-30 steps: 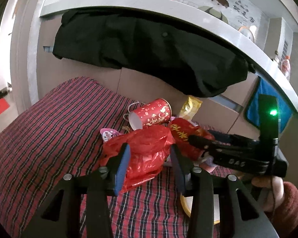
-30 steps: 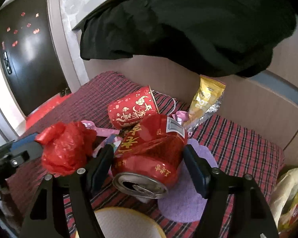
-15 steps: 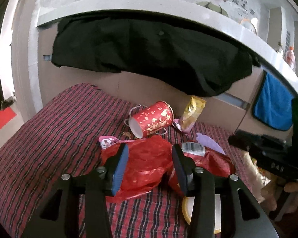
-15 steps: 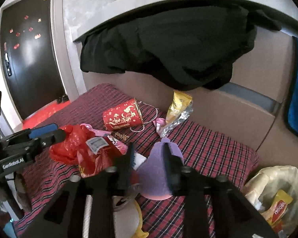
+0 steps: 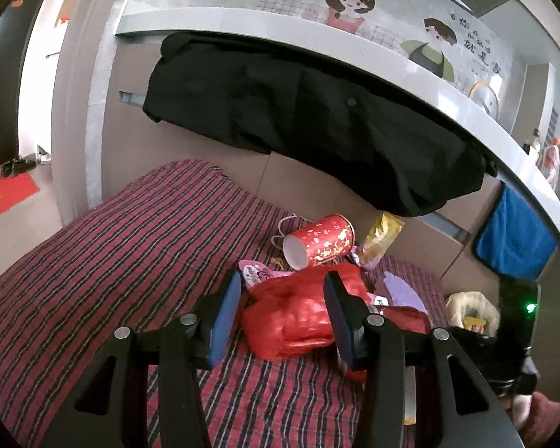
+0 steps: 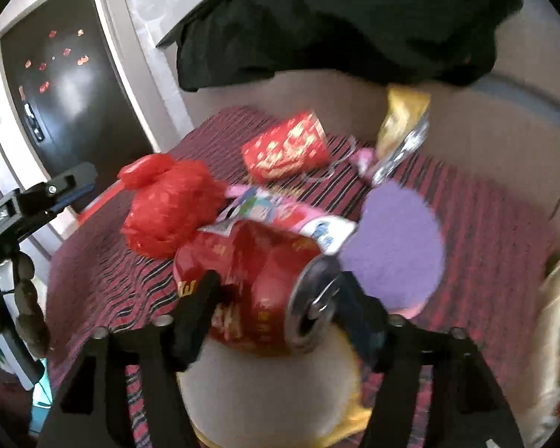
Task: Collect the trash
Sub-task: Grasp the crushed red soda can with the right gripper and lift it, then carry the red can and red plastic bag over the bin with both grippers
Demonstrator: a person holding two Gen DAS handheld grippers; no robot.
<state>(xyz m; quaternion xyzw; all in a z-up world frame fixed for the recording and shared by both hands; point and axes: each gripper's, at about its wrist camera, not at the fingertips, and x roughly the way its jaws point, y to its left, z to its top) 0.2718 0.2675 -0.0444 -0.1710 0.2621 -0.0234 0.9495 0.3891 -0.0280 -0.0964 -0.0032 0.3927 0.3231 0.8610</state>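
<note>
A crumpled red plastic bag (image 5: 291, 317) sits between the blue pads of my left gripper (image 5: 282, 317), which is shut on it just above the plaid bed cover (image 5: 112, 261). In the right wrist view the same bag (image 6: 168, 209) shows beside one of that gripper's fingers (image 6: 67, 181). My right gripper (image 6: 276, 298) has its jaws opening, wide around a crushed red can (image 6: 250, 272) that lies crosswise between them over a white plate (image 6: 265, 384). A red paper cup (image 5: 319, 246) lies on its side further back.
A gold snack wrapper (image 5: 379, 237), a pink wrapper (image 5: 255, 272) and a purple round pad (image 6: 392, 246) lie around the cup. A pale plastic bag with trash (image 5: 470, 308) sits at the right. A black garment (image 5: 298, 112) hangs over the headboard, a blue towel (image 5: 515, 239) beside it.
Half a second ago the right jaws were narrower and empty, with the can to their left; now they stand wide around it. The left gripper shifted a little, still holding the red bag.
</note>
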